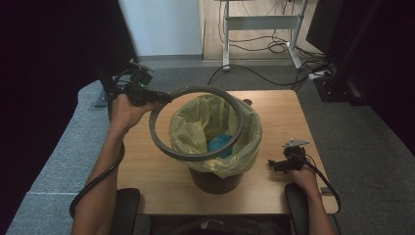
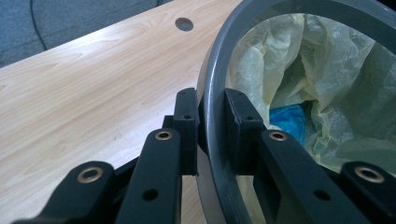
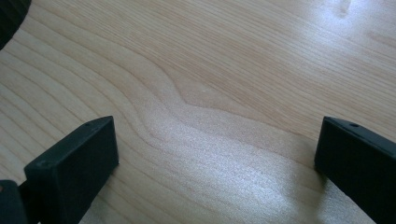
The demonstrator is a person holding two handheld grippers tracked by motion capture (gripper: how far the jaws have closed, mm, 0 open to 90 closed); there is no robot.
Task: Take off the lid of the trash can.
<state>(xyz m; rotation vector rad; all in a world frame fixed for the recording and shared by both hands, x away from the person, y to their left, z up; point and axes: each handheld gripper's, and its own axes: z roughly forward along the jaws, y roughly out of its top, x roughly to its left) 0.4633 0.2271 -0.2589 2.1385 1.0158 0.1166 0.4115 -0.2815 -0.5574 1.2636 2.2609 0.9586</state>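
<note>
The left gripper (image 2: 210, 135) is clamped on the edge of a grey ring (image 1: 169, 147), one jaw outside the band and one inside. The ring hangs tilted over the dark bin (image 1: 215, 178), beyond the jaws, above its yellow liner bag (image 1: 244, 147); something blue (image 1: 218, 143) lies inside the bag. The right gripper (image 3: 217, 154) rests low over the bare wooden table (image 3: 224, 56), jaws wide apart with nothing between them, well apart from the bin.

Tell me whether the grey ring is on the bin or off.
Off. The left tongs hold the ring tilted above the bin.
</note>
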